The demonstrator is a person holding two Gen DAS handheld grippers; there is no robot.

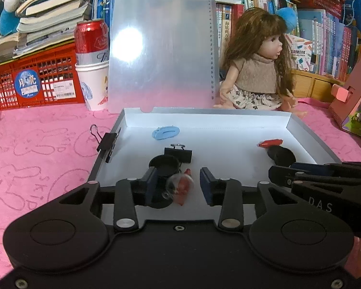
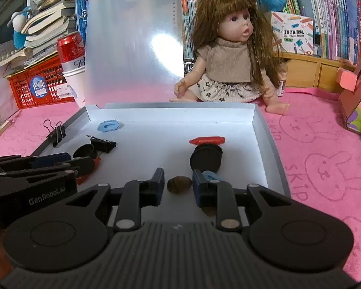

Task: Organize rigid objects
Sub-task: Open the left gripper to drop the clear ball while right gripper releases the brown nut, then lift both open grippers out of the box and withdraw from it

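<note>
An open white box (image 1: 228, 122) (image 2: 257, 120) lies on the pink cloth, its clear lid standing up behind. Inside lie a blue clip (image 1: 165, 132) (image 2: 109, 126), a black binder clip (image 1: 178, 154) (image 2: 103, 143), a black round cap (image 1: 163, 165) (image 2: 84, 151), a red piece on a black disc (image 1: 270, 143) (image 2: 206, 141). My left gripper (image 1: 179, 187) is open around a clear bulb with a red piece (image 1: 180, 187). My right gripper (image 2: 178, 184) is open, with a brown oval piece (image 2: 179, 184) between its fingers on the box floor.
Another binder clip (image 1: 107, 142) (image 2: 56, 132) grips the box's left wall. A doll (image 1: 255, 65) (image 2: 231, 48) sits behind the box. A red can in a paper cup (image 1: 92, 65), a red crate (image 1: 36, 82), books and a pink cardboard house (image 1: 353, 96) surround the cloth.
</note>
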